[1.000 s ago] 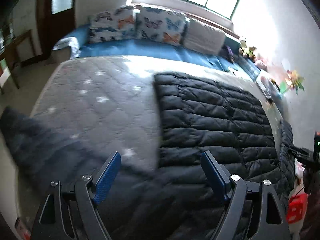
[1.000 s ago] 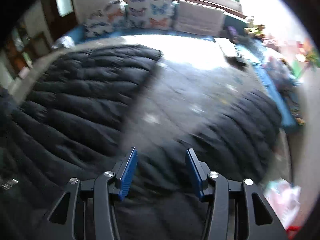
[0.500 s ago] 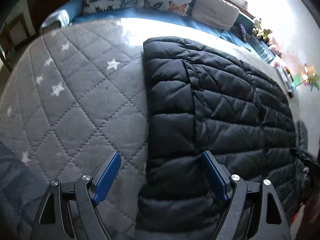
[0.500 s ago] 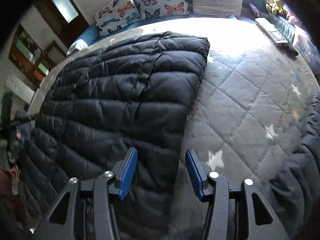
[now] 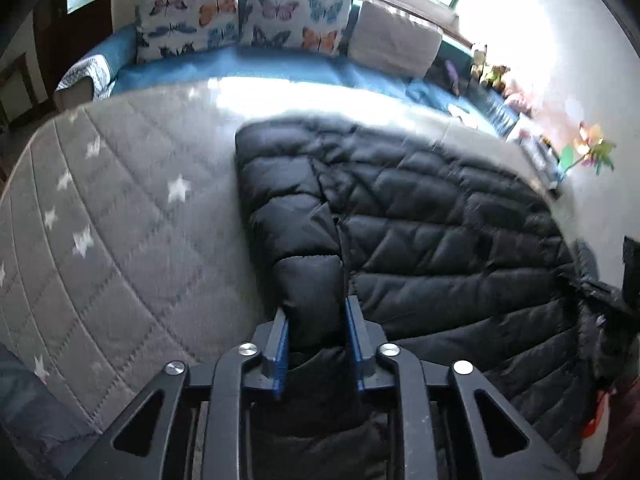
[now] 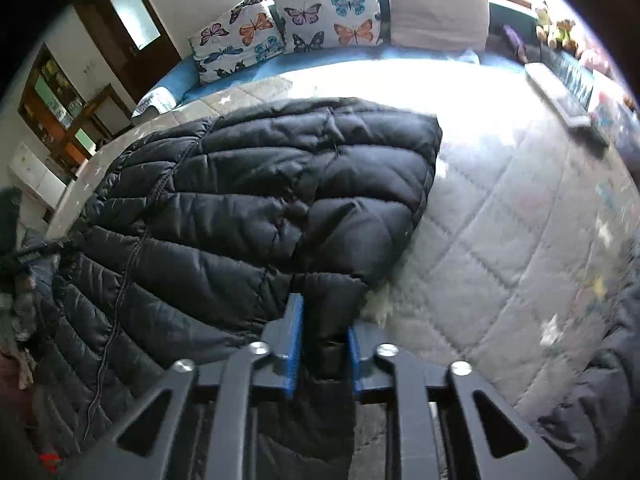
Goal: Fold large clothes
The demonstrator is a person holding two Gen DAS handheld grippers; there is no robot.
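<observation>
A large black quilted puffer jacket (image 5: 420, 220) lies spread on a grey quilted mattress with white stars (image 5: 120, 220). My left gripper (image 5: 314, 312) is shut on the jacket's near left edge, with puffy fabric bulging between its blue pads. In the right wrist view the jacket (image 6: 280, 184) fills the left and middle of the mattress (image 6: 500, 220). My right gripper (image 6: 324, 320) is shut on the jacket's near right edge.
Butterfly cushions (image 5: 240, 20) and a beige cushion (image 5: 396, 44) line a blue bench under the window. Toys and books (image 5: 540, 148) sit along the right side. More dark fabric (image 6: 600, 380) lies at the mattress's near right. Shelves and a door (image 6: 72, 92) stand at left.
Both grippers moved down to the jacket's near edge and closed on it. Half a second ago both were open above it.
</observation>
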